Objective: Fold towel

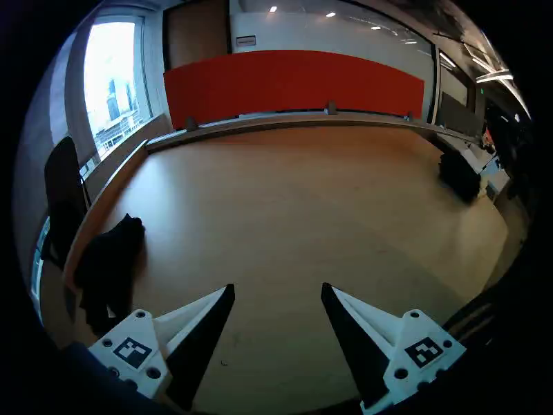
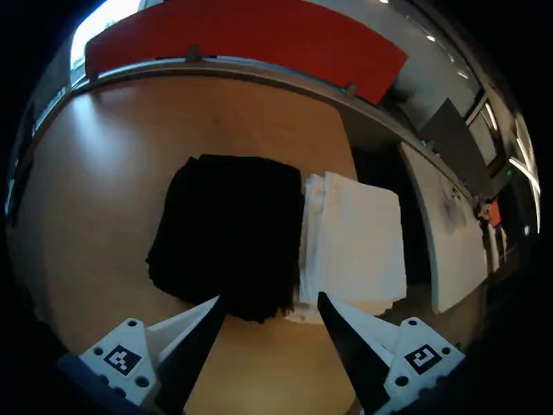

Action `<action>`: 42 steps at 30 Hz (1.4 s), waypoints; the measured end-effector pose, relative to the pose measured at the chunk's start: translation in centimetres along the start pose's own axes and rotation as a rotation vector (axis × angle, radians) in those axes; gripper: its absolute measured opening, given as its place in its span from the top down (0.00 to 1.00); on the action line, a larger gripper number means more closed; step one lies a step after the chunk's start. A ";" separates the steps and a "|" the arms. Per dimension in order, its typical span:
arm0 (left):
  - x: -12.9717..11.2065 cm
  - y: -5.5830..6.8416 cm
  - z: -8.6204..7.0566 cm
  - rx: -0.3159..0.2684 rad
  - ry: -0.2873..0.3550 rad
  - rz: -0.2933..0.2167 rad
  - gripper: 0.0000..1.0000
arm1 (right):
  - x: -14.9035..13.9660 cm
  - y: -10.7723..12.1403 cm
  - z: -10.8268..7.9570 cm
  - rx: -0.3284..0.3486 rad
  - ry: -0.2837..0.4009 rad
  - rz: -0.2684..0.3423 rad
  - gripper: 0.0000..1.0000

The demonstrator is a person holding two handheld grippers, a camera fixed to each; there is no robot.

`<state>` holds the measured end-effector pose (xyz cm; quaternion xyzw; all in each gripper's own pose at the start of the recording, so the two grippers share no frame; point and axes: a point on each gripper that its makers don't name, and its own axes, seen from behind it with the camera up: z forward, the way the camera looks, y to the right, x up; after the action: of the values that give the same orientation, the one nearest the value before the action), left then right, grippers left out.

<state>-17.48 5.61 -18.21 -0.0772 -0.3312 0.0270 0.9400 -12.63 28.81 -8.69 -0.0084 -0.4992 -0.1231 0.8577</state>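
- Wood-grain tabletop (image 2: 104,173) carries a black folded towel (image 2: 228,235) and a white folded towel (image 2: 356,242), side by side with their long edges touching.
- Both are rectangles with the long axis running toward the red partition panel (image 2: 242,34). One short end points at it.
- Facing the panel, the black towel lies left of the white. The white one sits at the tabletop's edge.
- Right gripper (image 2: 269,304): fingers apart, nothing between them, tips over the towel ends farthest from the panel. Can't tell if they touch.
- Left gripper (image 1: 278,294): fingers apart, holding nothing, aimed at the panel over bare tabletop.
- Black crumpled cloth (image 1: 107,266) lies at the tabletop edge, well short of the panel.
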 end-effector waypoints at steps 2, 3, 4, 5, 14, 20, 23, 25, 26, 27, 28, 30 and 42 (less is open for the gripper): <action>0.0 -0.1 0.0 0.004 0.001 -0.006 0.07 | 0.2 -0.2 -0.1 0.005 0.008 0.022 0.00; -0.1 -0.1 0.0 0.005 0.002 -0.009 0.07 | 0.3 -0.4 -0.2 0.006 0.014 0.032 0.00; -0.1 -0.1 0.0 0.006 0.001 -0.013 0.07 | 0.4 -0.5 -0.3 0.006 0.021 0.042 0.00; -0.2 -0.1 0.0 0.006 0.001 -0.017 0.07 | 0.6 -0.6 -0.4 0.006 0.027 0.051 0.00; -0.3 -0.2 0.0 0.014 0.003 -0.033 0.07 | 1.5 -1.8 -1.0 0.003 0.079 0.095 0.00; -0.3 -0.3 -0.1 0.016 0.005 -0.034 0.07 | 1.6 -2.6 -1.1 0.002 0.115 0.124 0.00; -0.3 -0.3 -0.1 0.016 0.005 -0.032 0.07 | 1.9 -2.8 -1.3 -0.003 0.145 0.149 0.00; -0.3 -0.3 -0.2 0.016 0.005 -0.030 0.07 | 2.4 -2.9 -1.6 -0.008 0.177 0.170 0.00; -0.2 -0.3 -0.2 0.016 0.005 -0.030 0.07 | 2.7 -2.9 -1.8 -0.011 0.194 0.180 0.00; -0.2 -0.3 -0.2 0.015 0.006 -0.030 0.07 | 3.0 -2.9 -2.0 -0.013 0.211 0.190 0.00; -0.1 -0.2 -0.2 0.012 0.007 -0.032 0.07 | 3.4 -2.9 -2.3 -0.015 0.231 0.202 0.00; 0.0 -0.1 -0.2 0.009 0.008 -0.036 0.07 | 4.1 -3.0 -2.8 -0.017 0.267 0.222 0.00; 0.5 0.0 -0.1 0.007 0.011 -0.030 0.07 | 8.0 -3.5 -5.7 -0.045 0.483 0.260 0.00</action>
<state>-17.03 5.66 -17.99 -0.0689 -0.3270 0.0134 0.9424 -4.75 23.05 -5.10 -0.0619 -0.2719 -0.0213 0.9601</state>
